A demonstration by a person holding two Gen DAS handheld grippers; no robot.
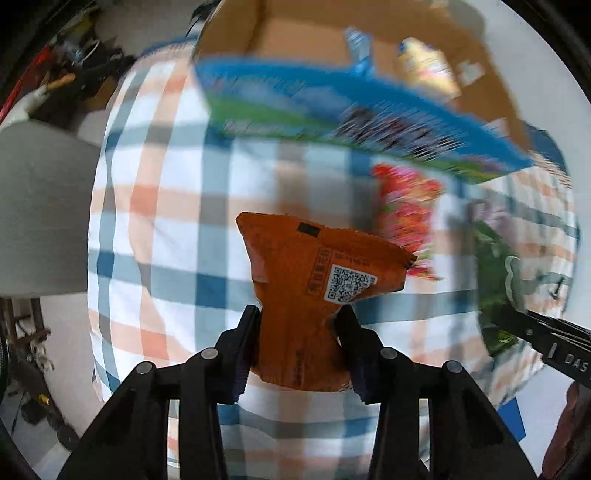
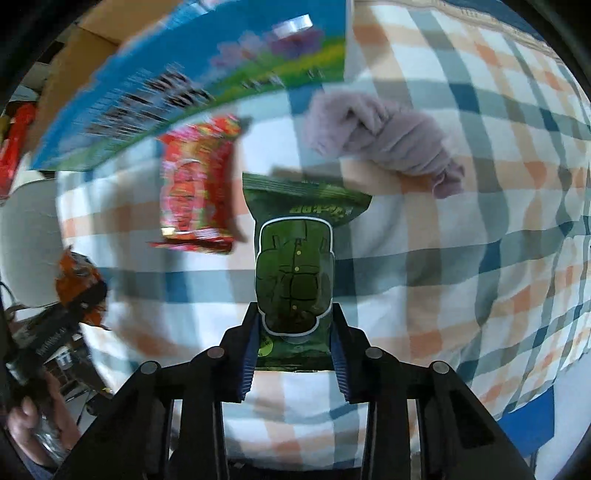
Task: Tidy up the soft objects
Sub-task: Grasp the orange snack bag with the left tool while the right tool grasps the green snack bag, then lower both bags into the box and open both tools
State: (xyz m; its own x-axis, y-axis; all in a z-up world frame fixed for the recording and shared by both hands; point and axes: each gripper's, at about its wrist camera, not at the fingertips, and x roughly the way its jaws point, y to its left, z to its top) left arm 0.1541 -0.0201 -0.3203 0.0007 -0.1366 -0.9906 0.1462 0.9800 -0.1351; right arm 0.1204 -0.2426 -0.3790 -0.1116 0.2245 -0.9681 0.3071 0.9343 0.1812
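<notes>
The left gripper [image 1: 297, 338] is pinching a crinkled orange foil snack packet [image 1: 314, 291] by its lower end, above the plaid tablecloth [image 1: 177, 206]. The right gripper [image 2: 295, 332] is clamping a green snack pouch [image 2: 295, 273] the same way. Both packets are slippery and held low, so they are probably at risk of slipping or tipping short of the open cardboard box [image 1: 314, 33].

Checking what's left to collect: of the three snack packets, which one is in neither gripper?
The red snack packet: it lies loose on the checked cloth, while the left gripper holds the orange packet and the right gripper the green packet.
</notes>
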